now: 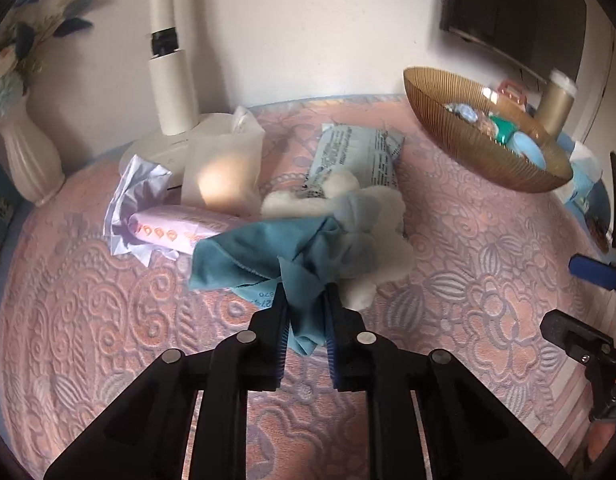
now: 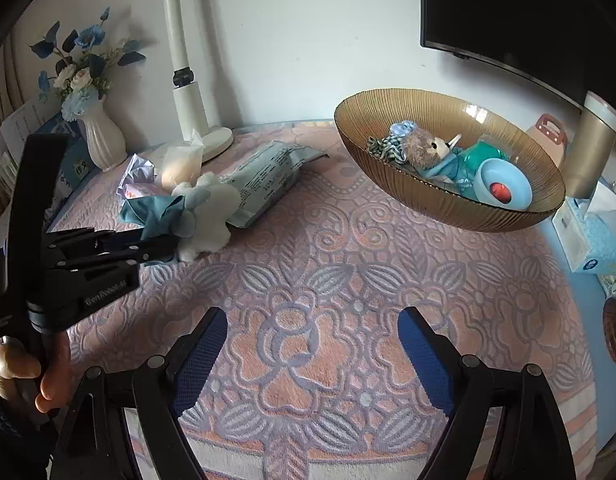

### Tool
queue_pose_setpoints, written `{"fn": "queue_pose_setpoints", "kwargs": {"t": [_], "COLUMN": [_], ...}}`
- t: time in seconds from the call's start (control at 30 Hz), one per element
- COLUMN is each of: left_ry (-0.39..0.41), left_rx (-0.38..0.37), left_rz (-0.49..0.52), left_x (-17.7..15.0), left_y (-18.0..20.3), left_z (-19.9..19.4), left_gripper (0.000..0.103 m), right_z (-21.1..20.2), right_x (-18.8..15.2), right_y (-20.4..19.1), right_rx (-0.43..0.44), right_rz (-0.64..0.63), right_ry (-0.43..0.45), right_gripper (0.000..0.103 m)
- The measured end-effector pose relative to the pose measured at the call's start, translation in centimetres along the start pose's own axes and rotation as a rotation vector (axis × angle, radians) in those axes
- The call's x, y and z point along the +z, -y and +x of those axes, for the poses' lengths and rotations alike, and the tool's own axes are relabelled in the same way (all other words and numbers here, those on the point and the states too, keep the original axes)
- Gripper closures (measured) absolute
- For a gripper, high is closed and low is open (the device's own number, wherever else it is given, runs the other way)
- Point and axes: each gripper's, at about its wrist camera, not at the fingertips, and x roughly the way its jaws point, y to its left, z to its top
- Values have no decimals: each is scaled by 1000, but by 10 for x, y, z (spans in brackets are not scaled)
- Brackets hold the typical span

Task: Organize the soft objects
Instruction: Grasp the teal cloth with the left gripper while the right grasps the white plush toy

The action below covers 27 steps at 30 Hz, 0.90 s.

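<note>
A teal cloth (image 1: 260, 252) lies crumpled on the pink patterned bedspread (image 1: 108, 320), against a white plush toy (image 1: 387, 236). My left gripper (image 1: 306, 294) is shut on a fold of the cloth, which sticks out between the blue pads. In the right wrist view the left gripper (image 2: 164, 244) reaches in from the left to the cloth (image 2: 156, 212) and the plush toy (image 2: 216, 216). My right gripper (image 2: 313, 316) stands open over bare bedspread with nothing between its fingers. An amber ribbed bowl (image 2: 447, 208) at the right holds a brown plush bear (image 2: 423, 148) and other small things.
A pale blue wipes pack (image 1: 359, 152), a pink pad package (image 1: 176, 232) and a translucent bag (image 1: 224, 168) lie behind the cloth. A white lamp stand (image 1: 172, 80) and a vase (image 1: 28, 156) stand at the back left. A tissue box (image 2: 595, 240) and a gold bottle (image 2: 591, 148) are right of the bowl.
</note>
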Motion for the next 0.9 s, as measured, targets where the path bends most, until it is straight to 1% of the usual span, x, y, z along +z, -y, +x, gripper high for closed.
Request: {"fn": "queue_pose_setpoints", "kwargs": {"t": [0.1,0.17,0.23,0.33,0.37,0.4,0.43,0.47,0.5,0.53,0.57,0.6,0.63,0.67,0.7,0.77,0.83,0.87,0.9], "left_ry": [35,63,86,106,104,94,83,72,61,48,40,40,55,76,86,50,16,2,-9], "left_rx": [-18,-33,-26,3,4,-7,-36,-81,-133,-177,-208,-229,-239,-210,-185,-209,-243,-240,-231], "left_rz": [-63,-96,-114,-144,-158,-174,-191,-207,-227,-243,-255,-258,-251,-241,-225,-221,-250,-262,-270], "left_x": [-6,-10,-14,-21,-21,-23,-25,-27,-28,-27,-25,-22,-19,-16,-12,-5,0,2,4], "left_y": [-24,-38,-51,-68,-68,-73,-76,-80,-82,-81,-78,-74,-70,-66,-63,-61,-62,-62,-62], "left_z": [-20,-36,-49,-57,-53,-51,-48,-47,-46,-45,-43,-42,-42,-42,-41,-30,-17,-11,-5], "left_gripper": [93,93,93,93,93,93,92,92,86,66,54,24,3,2,2,2,2,2,4], "right_z": [-1,-2,-1,8,15,21,28,35,42,49,56,61,67,70,71,68,66,65,64], "right_x": [2,7,14,29,34,38,42,46,50,55,59,63,67,69,70,70,67,65,63], "right_y": [-4,-11,-24,-49,-57,-63,-71,-77,-80,-82,-81,-82,-84,-87,-91,-96,-96,-96,-97], "right_rx": [28,72,114,136,139,136,129,120,111,103,114,145,194,231,249,239,262,266,251], "right_rz": [3,0,-22,-77,-93,-109,-130,-151,-160,-159,-154,-152,-165,-197,-250,-379,-476,-520,-566], "right_ry": [-12,-30,-45,-64,-73,-78,-84,-88,-91,-97,-103,-109,-115,-111,-95,-45,-51,-54,-44], "right_gripper": [17,17,17,17,17,17,17,17,17,17,17,17,17,17,19,18,19,19,19]}}
